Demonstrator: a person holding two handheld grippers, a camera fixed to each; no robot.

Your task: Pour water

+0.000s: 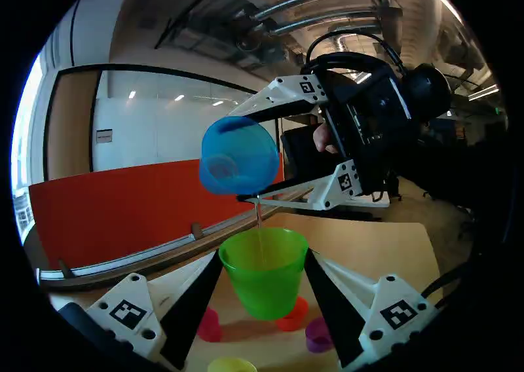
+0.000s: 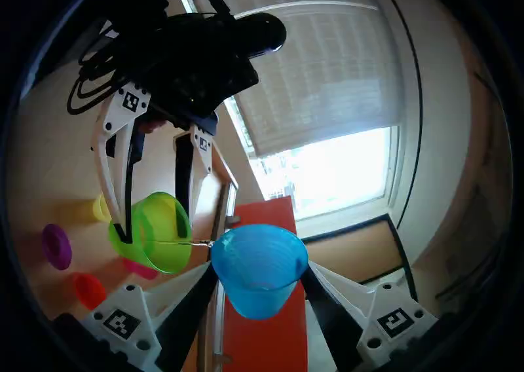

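My left gripper (image 1: 264, 277) is shut on a green cup (image 1: 264, 275), held upright above the wooden table (image 1: 373, 244). Just above it my right gripper (image 1: 245, 154) holds a blue cup (image 1: 238, 154) tipped over on its side. A thin stream of water (image 1: 259, 224) falls from the blue cup's rim into the green one. In the right gripper view my right gripper (image 2: 260, 274) is shut on the blue cup (image 2: 259, 267), and the stream (image 2: 187, 243) runs across into the green cup (image 2: 154, 231) held by my left gripper (image 2: 152, 224).
Small cups lie on the table below: magenta (image 1: 209, 325), red (image 1: 293, 314), purple (image 1: 318, 334) and yellow (image 1: 232, 365). An orange wall panel (image 1: 118, 208) and a wooden rail run behind the table. A person's hand (image 1: 321, 137) holds the right gripper.
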